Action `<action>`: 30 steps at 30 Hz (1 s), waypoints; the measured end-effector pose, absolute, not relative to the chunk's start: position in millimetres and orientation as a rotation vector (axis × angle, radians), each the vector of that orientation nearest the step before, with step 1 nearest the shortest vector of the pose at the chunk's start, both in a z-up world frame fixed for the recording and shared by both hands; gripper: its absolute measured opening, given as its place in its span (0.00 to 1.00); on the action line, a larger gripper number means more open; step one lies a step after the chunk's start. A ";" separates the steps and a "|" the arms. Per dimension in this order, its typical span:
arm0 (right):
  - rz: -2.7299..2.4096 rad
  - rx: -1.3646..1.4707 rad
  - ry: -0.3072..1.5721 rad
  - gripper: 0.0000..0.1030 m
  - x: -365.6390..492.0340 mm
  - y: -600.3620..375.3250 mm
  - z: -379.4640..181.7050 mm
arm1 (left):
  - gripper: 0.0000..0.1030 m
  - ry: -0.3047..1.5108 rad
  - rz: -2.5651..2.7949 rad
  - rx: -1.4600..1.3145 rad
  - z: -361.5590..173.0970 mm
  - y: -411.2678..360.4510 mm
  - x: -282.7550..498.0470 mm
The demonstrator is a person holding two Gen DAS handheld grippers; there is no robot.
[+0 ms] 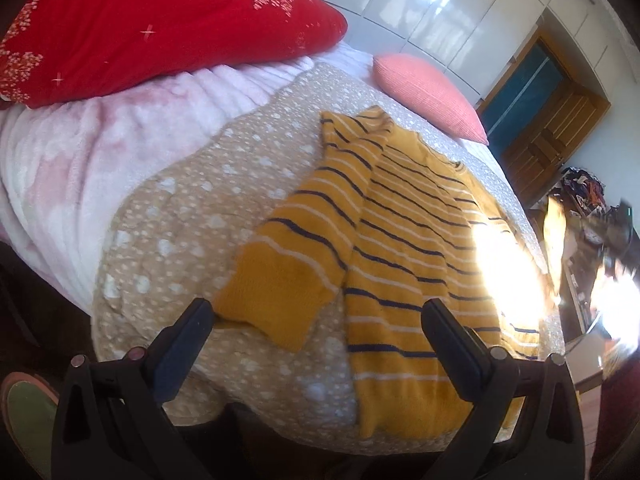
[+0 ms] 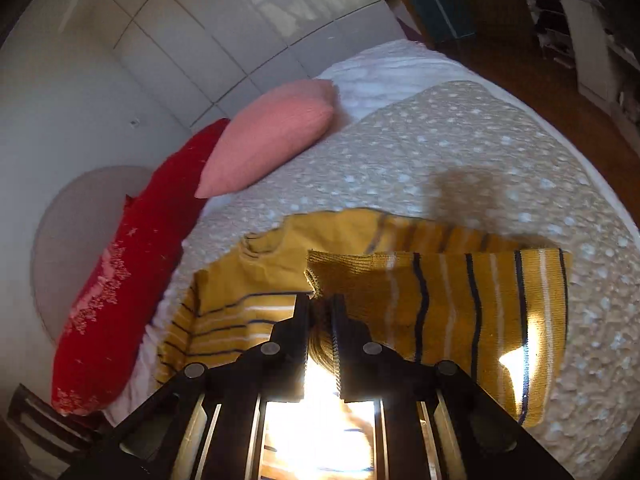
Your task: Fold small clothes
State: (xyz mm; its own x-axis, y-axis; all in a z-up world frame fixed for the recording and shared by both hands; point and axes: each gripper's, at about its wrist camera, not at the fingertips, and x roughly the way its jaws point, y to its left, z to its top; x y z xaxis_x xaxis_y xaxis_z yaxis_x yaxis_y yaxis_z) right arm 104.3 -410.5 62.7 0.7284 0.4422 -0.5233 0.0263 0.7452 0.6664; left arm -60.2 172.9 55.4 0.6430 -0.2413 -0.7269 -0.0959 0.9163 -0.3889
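While left gripper (image 1: 318,316) hovers spread above sweater (image 1: 404,240), right gripper (image 2: 320,304) apparently pinches sleeve (image 2: 440,292).

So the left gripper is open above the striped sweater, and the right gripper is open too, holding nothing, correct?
Not quite. The left gripper is open above the striped sweater, but the right gripper is shut, pinching a sleeve of that sweater between its fingers. The right wrist view shows it.
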 end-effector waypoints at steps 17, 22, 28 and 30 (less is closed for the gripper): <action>0.563 0.568 1.084 0.06 285.5 -49.5 -3.6 | 1.00 0.837 0.148 -0.540 24.3 295.1 -118.1; 0.576 0.495 1.002 0.17 250.8 -46.6 20.8 | 1.00 0.820 0.167 -0.561 23.2 303.7 -123.3; 0.741 0.400 0.971 0.56 161.7 -53.4 57.6 | 1.00 0.811 0.176 -0.564 28.2 301.2 -127.2; 0.795 0.383 1.005 0.59 130.9 -45.0 50.7 | 1.00 0.807 0.168 -0.556 32.4 297.5 -129.5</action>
State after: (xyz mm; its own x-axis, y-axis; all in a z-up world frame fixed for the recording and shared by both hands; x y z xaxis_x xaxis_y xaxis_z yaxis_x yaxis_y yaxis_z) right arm 130.9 -45.0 50.7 0.2939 0.7439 -0.6002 -0.4132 0.6651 0.6220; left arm -129.5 297.5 32.4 0.6872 -0.0651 -0.7236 -0.3479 0.8448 -0.4065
